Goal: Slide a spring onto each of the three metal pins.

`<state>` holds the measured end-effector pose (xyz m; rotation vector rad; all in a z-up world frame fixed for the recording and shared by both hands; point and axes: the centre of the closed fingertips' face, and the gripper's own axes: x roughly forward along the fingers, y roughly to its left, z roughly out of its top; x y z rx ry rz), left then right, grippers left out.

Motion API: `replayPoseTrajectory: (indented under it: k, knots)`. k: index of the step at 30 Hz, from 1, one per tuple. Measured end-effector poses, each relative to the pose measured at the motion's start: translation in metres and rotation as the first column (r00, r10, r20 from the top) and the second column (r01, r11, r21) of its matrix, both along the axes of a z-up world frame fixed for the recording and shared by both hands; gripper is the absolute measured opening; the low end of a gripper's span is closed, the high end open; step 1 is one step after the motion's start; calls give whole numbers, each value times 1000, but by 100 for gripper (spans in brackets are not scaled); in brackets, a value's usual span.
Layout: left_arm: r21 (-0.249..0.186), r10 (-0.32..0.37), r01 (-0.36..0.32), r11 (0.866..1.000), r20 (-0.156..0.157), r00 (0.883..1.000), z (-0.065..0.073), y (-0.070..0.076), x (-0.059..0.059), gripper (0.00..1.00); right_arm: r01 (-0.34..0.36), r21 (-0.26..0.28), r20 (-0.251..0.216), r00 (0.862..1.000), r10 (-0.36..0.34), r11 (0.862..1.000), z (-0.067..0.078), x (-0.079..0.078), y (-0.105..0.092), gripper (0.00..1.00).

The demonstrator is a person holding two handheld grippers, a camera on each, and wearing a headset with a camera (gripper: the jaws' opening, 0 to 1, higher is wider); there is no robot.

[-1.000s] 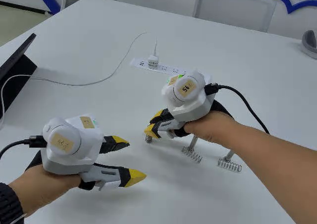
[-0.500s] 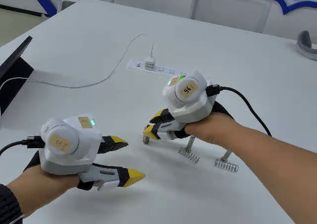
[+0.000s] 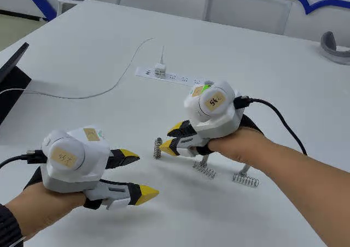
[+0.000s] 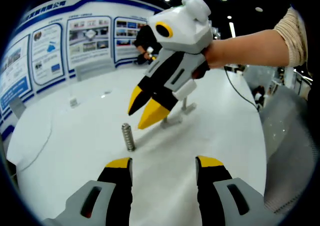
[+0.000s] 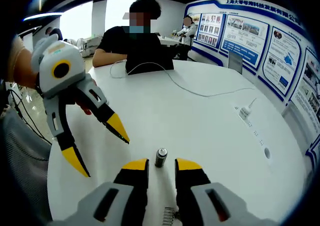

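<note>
Since a sprung pin point(image 3: 157, 148) stands just ahead of the right tool point(image 3: 169, 137), slightly parted and empty, the loose spring point(image 3: 205, 170) lies flat behind its tips; the left tool point(image 3: 146, 175), released, sits farther.

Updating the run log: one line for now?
first pin sprung | two springs lying loose | right tongs open, at pin | left tongs open, empty

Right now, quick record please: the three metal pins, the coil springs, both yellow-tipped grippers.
right gripper: jaws slightly apart, empty
left gripper: jaws wide apart, empty
pin with spring: upright metal pin carrying a steel coil spring, just ahead of the right gripper
bare pins: two upright metal pins
loose springs: two steel coils flat on the white table, one beside each bare pin
progress: one of three
</note>
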<state>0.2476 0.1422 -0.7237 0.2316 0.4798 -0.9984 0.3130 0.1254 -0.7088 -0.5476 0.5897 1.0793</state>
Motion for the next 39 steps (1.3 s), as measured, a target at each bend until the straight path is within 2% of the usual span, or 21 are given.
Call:
replayPoseTrajectory:
  k: [19,39]
  knots:
    - [-2,-9,9,1000,4,1000,3,-6,0,52,23,36,30,999,-24,999,10,-21,-21,22]
    - [-9,-24,24,1000,4,1000,4,-15,-3,51,66,48,28,997,-68,997,7,-41,-49,22]
